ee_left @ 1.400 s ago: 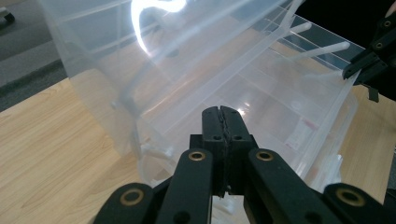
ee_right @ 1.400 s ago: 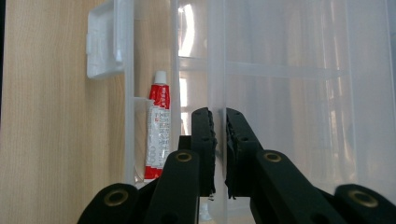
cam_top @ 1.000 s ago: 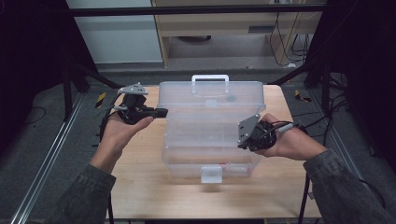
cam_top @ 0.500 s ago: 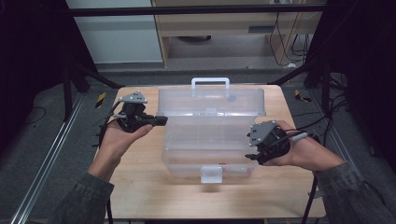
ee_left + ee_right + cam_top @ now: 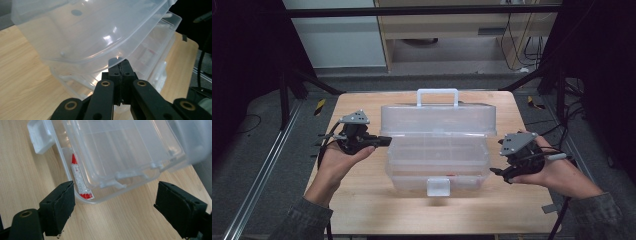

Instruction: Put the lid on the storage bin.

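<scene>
A clear plastic toolbox (image 5: pixel 437 160) stands mid-table, its lid (image 5: pixel 438 120) raised toward the back and its inner tray showing. My left gripper (image 5: pixel 386 141) is shut, its tips against the lid's left edge; in the left gripper view the closed tips (image 5: pixel 120 64) sit just under the lid's rim (image 5: pixel 82 47). My right gripper (image 5: pixel 501 161) hovers off the box's right front corner. Its jaws have just been opening and stand wide with nothing between them (image 5: pixel 115 195). A red-and-white tube (image 5: pixel 79 178) lies in the box's bottom, under the tray.
The white latch (image 5: pixel 438 187) hangs at the box's front and the carry handle (image 5: pixel 437 95) sticks up behind. Bare wood of the table (image 5: pixel 362 210) surrounds the box. Dark metal frame bars (image 5: pixel 287 100) flank the table.
The right gripper has drawn away to the right from the box's front corner and its jaws have opened. The left gripper has slid slightly left and down, still shut. The lid has tipped further back.
</scene>
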`<state>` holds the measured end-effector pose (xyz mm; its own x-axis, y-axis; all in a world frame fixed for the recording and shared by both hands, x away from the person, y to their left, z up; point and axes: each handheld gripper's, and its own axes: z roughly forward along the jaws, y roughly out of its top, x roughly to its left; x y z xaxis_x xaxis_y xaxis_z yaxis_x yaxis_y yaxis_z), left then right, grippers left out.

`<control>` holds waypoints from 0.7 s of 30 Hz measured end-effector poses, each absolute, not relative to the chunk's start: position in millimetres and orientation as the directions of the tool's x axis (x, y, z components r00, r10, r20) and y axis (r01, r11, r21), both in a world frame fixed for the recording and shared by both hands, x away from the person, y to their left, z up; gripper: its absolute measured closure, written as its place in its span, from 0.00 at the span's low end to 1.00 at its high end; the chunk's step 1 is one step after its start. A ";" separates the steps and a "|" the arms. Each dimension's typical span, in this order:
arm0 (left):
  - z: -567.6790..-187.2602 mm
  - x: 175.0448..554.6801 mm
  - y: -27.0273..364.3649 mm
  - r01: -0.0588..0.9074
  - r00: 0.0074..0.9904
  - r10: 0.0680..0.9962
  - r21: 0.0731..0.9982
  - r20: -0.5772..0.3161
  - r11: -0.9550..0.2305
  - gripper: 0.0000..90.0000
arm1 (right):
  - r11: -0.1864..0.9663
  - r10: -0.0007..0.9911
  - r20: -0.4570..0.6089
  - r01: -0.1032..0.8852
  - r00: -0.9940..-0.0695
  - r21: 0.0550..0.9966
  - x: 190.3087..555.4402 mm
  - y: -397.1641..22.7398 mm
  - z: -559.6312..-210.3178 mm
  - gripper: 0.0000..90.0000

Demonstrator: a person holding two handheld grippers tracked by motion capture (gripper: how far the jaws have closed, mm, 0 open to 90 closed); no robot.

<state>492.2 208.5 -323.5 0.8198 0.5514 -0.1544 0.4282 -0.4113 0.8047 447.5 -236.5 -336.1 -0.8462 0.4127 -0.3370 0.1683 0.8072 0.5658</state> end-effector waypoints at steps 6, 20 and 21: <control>-331.0 483.8 209.4 0.425 0.820 0.554 0.801 -0.143 -0.422 1.00 | 0.797 0.447 -0.329 0.203 -0.832 0.569 444.1 -249.2 -346.3 0.18; -355.0 461.9 217.2 0.425 0.808 0.575 0.804 -0.130 -0.415 1.00 | 0.795 0.478 -0.339 0.236 -0.811 0.558 443.0 -261.5 -356.2 0.22; -356.0 461.0 217.5 0.427 0.805 0.579 0.802 -0.127 -0.417 1.00 | 0.797 0.480 -0.340 0.240 -0.809 0.554 443.0 -262.1 -356.4 0.22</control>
